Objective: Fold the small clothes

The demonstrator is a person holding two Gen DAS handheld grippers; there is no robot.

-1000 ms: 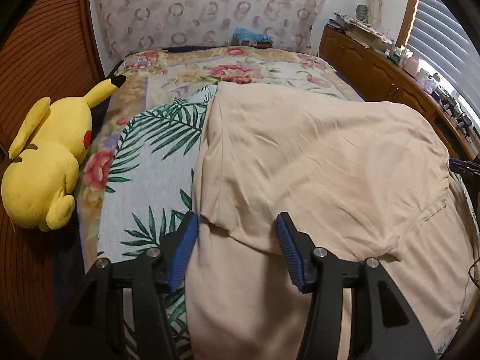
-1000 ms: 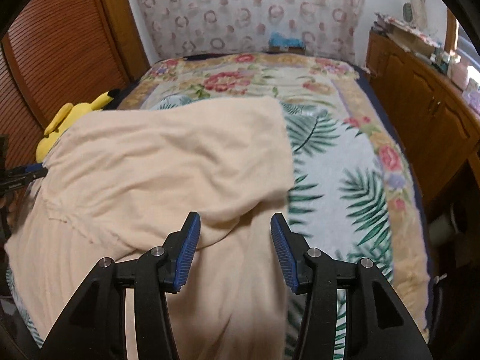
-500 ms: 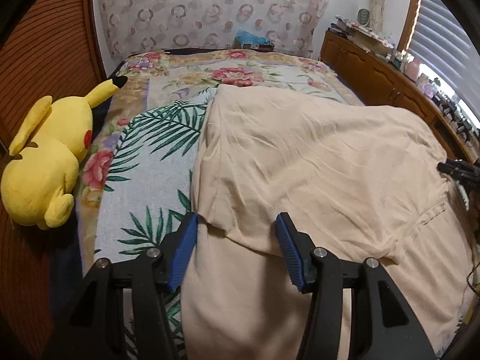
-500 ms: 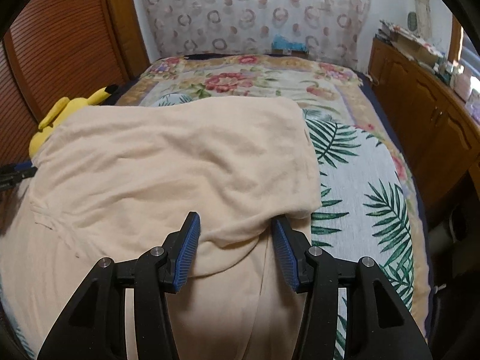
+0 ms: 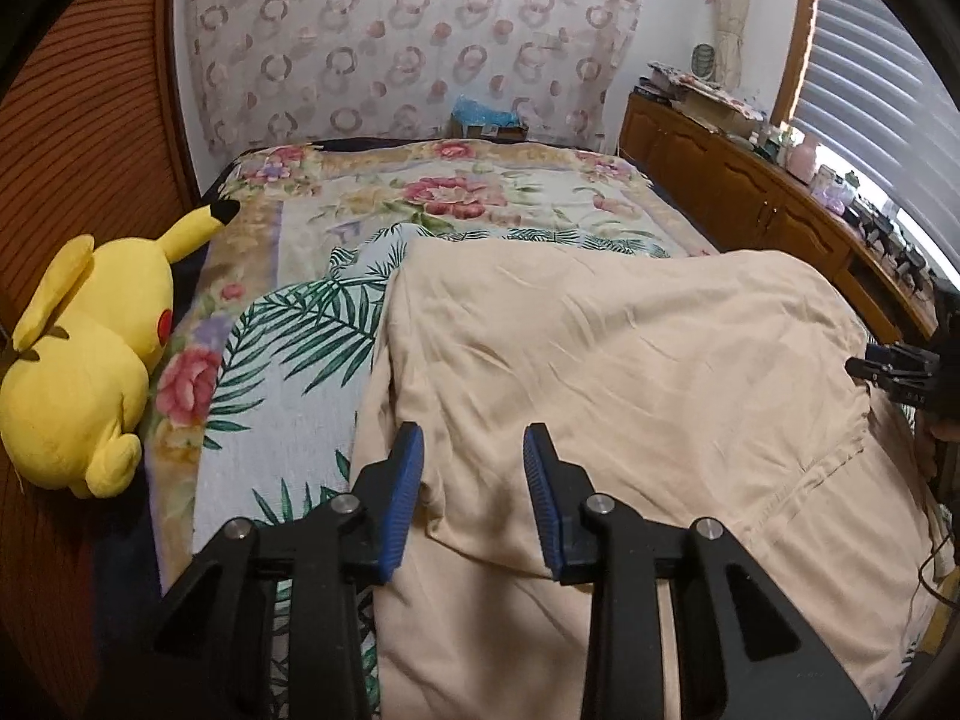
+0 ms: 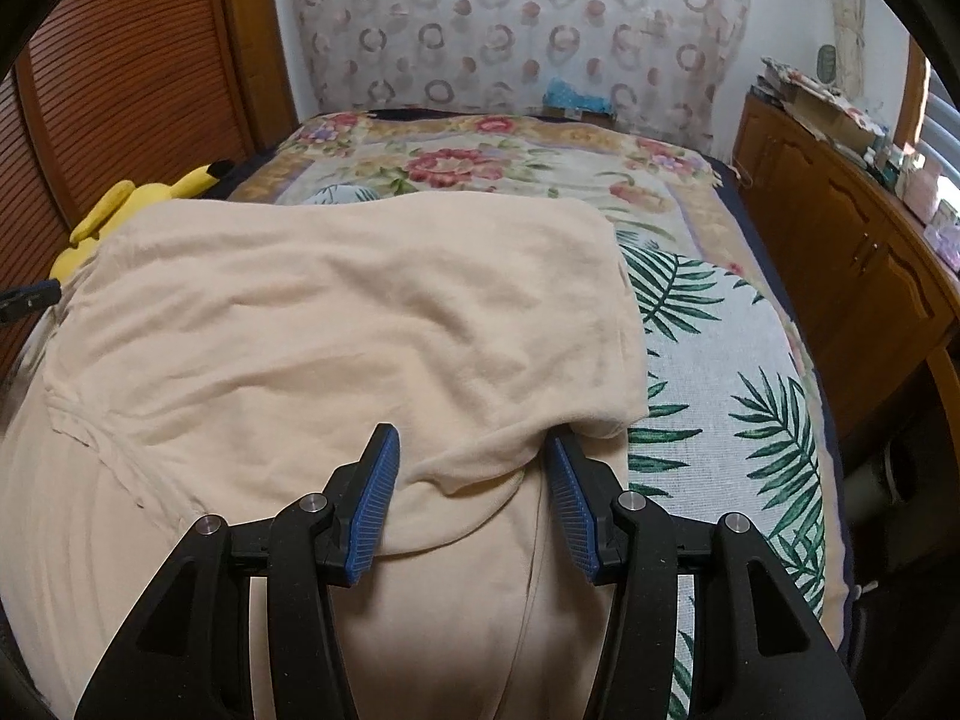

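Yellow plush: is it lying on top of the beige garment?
No. The yellow plush lies at the bed's left edge, apart from the beige garment.

place: home bedroom | evidence: floral bedspread (image 5: 456, 198), plush toy (image 5: 84, 360), wooden dresser (image 5: 738, 192)

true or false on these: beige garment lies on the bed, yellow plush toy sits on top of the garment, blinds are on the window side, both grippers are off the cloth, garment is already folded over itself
1. The beige garment lies on the bed. True.
2. The yellow plush toy sits on top of the garment. False: it lies beside the bed's edge, apart from the garment.
3. Blinds hang above the wooden cabinet. True.
4. Both grippers are clear of the cloth. False: the left gripper is closing with a fold of cloth between its jaws, and the right gripper straddles a fold too.
5. The garment has a layer folded over itself. True.
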